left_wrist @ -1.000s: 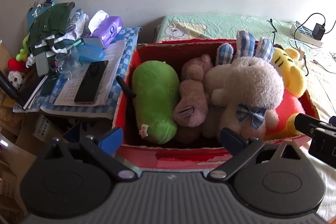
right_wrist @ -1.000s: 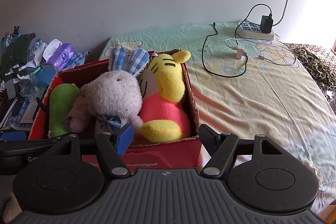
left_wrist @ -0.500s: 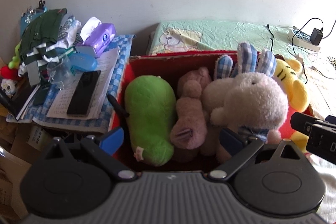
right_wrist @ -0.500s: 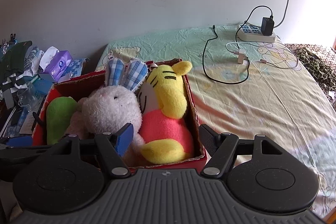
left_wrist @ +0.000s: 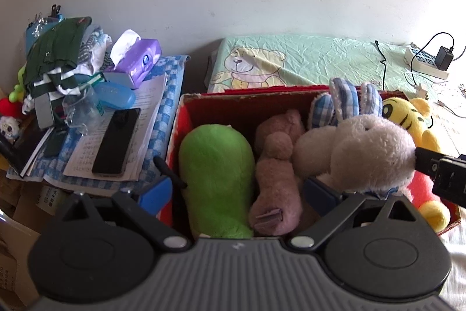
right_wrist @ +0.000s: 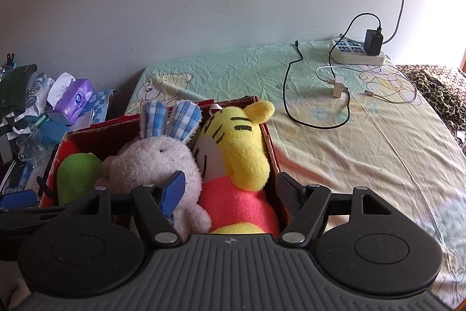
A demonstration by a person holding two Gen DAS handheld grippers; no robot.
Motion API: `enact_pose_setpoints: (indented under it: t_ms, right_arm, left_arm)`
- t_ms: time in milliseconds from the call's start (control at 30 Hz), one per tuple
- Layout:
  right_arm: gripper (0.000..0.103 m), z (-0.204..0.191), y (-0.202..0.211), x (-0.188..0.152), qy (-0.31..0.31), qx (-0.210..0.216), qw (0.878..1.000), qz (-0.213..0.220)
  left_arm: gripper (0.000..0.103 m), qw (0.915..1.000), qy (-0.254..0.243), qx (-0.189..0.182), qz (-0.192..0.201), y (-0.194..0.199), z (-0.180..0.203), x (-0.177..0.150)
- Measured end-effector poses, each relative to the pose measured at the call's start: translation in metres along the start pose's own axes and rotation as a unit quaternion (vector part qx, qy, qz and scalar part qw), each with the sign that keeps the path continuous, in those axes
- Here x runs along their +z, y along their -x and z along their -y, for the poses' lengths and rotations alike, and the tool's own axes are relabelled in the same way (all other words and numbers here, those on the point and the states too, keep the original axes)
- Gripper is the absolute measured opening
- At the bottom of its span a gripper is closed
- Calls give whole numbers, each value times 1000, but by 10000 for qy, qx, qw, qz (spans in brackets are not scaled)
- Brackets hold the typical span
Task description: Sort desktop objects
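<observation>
— What does the left wrist view show?

— A red cardboard box (left_wrist: 186, 118) fills the centre of the frame, with four plush toys packed side by side: a green one (left_wrist: 217, 174) at left, a mauve one (left_wrist: 275, 171) beside it, a white rabbit (left_wrist: 370, 153) with two blue checked ears, and a yellow tiger (left_wrist: 407, 118) at the right edge. The left gripper (left_wrist: 236, 191) sits at the bottom of the frame with its two blue-padded fingers spread wide and nothing between them, one on each side of the green and mauve toys. At upper left, one purple tissue pack (left_wrist: 139, 57) and one black phone (left_wrist: 116, 142) lie on a cluttered blue checked cloth (left_wrist: 171, 95).

— And the right wrist view?

— The same box (right_wrist: 271, 145) sits at centre left on a pale bedsheet (right_wrist: 364, 153). All four toys show: rabbit (right_wrist: 157, 159), tiger (right_wrist: 241, 147), green toy (right_wrist: 77, 174), and a sliver of the mauve one behind the rabbit. The right gripper (right_wrist: 230, 188) is released, fingers apart and empty, over the rabbit and tiger. One white power strip (right_wrist: 358, 54) with one black charger (right_wrist: 373, 42) lies at upper right, and the tissue pack (right_wrist: 74, 98) at left.
</observation>
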State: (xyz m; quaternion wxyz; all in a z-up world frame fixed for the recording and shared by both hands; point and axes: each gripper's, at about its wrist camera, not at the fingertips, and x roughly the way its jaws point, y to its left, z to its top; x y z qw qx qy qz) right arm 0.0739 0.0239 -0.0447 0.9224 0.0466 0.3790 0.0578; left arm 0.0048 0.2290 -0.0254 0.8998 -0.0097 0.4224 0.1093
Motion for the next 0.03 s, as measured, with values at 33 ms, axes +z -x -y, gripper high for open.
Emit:
enact_pose_setpoints:
  t_ms: [33]
  right_arm:
    - [72,0,0,1,1,-24,10000,26]
  left_arm:
    - [98,10000,1,-32,-18,-1,0,0]
